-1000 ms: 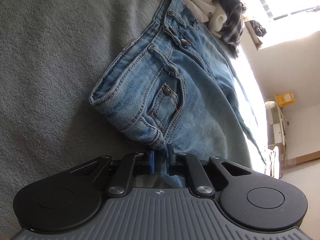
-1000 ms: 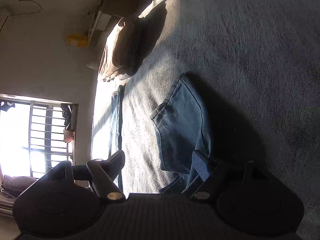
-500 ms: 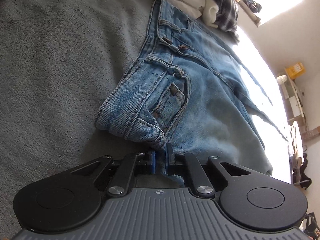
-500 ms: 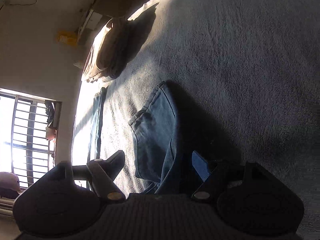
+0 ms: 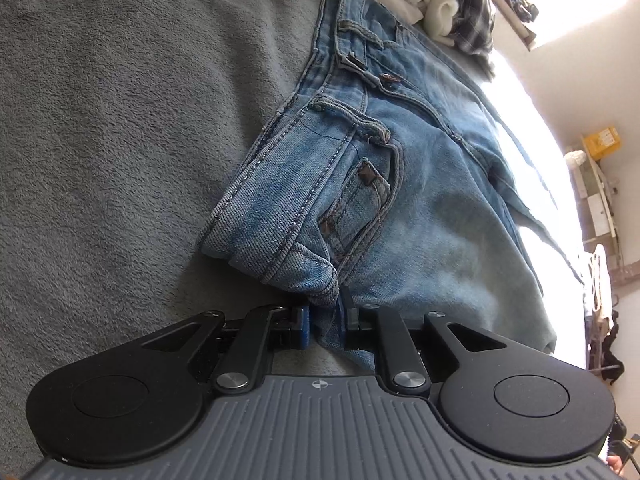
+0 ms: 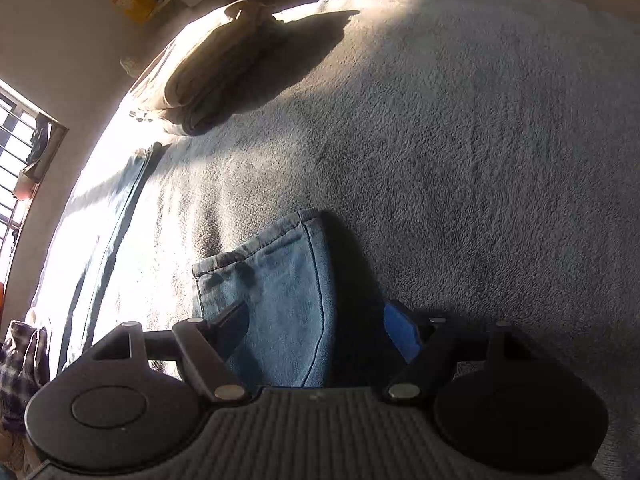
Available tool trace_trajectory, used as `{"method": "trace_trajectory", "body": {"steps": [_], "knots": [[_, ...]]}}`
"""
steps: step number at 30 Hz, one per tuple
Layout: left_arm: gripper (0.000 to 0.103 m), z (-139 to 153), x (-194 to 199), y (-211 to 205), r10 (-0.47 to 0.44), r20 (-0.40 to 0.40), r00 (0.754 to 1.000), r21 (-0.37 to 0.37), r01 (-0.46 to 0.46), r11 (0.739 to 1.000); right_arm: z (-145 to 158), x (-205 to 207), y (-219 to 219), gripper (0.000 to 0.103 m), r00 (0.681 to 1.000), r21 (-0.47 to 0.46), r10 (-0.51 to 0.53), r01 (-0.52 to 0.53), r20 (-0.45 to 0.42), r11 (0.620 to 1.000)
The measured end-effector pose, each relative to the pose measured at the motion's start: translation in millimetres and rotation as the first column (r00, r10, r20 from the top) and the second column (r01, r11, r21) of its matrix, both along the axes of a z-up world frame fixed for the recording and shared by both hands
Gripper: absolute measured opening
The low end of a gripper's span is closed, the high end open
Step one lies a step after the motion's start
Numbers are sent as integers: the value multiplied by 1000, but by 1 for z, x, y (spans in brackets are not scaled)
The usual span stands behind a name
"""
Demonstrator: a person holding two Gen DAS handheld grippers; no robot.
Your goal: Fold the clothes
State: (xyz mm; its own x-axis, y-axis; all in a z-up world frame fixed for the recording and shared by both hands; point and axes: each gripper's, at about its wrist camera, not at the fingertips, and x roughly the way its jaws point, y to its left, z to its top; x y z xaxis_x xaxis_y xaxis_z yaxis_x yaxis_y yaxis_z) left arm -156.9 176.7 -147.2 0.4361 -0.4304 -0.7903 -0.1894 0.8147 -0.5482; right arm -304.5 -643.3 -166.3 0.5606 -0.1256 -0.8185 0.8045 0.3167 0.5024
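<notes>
The jeans (image 5: 400, 184) lie flat on the grey blanket (image 5: 120, 120) of the bed, waistband toward twelve o'clock in the left wrist view and legs running off toward three o'clock into the sunlight; that spread suits a fold, since the cloth has room to be carried over itself.

The left gripper (image 5: 323, 322) sits at six o'clock of its view with its jaws nearly closed and a ridge of denim at the hip corner between the blue pads (image 5: 305, 326); the jaws have just been opening a little, and a thin gap now shows beside the cloth, so I judge the pinch is being let go rather than tightened; the corner looks already laid where it belongs.

The right gripper (image 6: 320, 332) has its jaws standing wide, one finger at nine o'clock and the blue-padded one at three o'clock of a folded flap of the jeans (image 6: 280, 280); the pads do not press on it; the flap lies on the blanket with its hem toward twelve o'clock, so it seems set down, and the wide stance lets the gripper draw off without dragging the fold.

A folded tan garment (image 6: 212, 72) rests at eleven o'clock in the right wrist view, well apart from the jeans, likely as a finished piece; a heap of unfolded clothes (image 5: 448, 4) waits beyond the waistband at one o'clock in the left wrist view.
</notes>
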Motion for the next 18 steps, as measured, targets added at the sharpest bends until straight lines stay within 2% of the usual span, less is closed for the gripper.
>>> {"method": "trace_trajectory", "body": {"steps": [2, 3, 4, 5, 6, 7, 10, 13, 14, 16, 18], "knots": [[15, -1, 1, 2, 7, -7, 1000, -12, -7, 1000, -9, 1, 1, 71, 1000, 24, -12, 11, 9, 1000], [15, -2, 1, 2, 12, -11, 1000, -17, -12, 1000, -11, 2, 2, 60, 1000, 16, -18, 17, 10, 1000], [15, -3, 1, 2, 15, -13, 1000, -20, -16, 1000, -12, 5, 2, 45, 1000, 2, -13, 13, 13, 1000], [15, -4, 2, 2, 18, -13, 1000, -21, -18, 1000, -12, 6, 1, 36, 1000, -3, -13, 13, 19, 1000], [14, -4, 2, 0, 20, -8, 1000, -21, -20, 1000, -12, 9, 0, 14, 999, 8, -16, 16, 36, 1000], [13, -4, 2, 0, 22, -3, 1000, -20, -22, 1000, -8, 13, 0, 4, 998, 14, -16, 15, 54, 1000], [10, -5, 0, 1, 57, -1, 998, -57, -57, 997, 16, 44, 1, 3, 993, -8, 23, -22, 119, 1000], [8, -9, -5, 13, 133, -30, 991, -162, -137, 977, 70, 102, 9, 3, 968, -74, 109, -95, 226, 993], [7, -8, -6, 16, 155, -32, 987, -194, -159, 968, 92, 122, 14, 3, 953, -106, 145, -120, 268, 987], [7, -3, -10, 20, 190, -23, 982, -249, -189, 950, 144, 157, 27, 3, 902, -178, 228, -173, 366, 969], [7, 7, -14, 21, 194, 7, 981, -268, -185, 946, 188, 177, 39, 3, 844, -252, 298, -201, 447, 947]]}}
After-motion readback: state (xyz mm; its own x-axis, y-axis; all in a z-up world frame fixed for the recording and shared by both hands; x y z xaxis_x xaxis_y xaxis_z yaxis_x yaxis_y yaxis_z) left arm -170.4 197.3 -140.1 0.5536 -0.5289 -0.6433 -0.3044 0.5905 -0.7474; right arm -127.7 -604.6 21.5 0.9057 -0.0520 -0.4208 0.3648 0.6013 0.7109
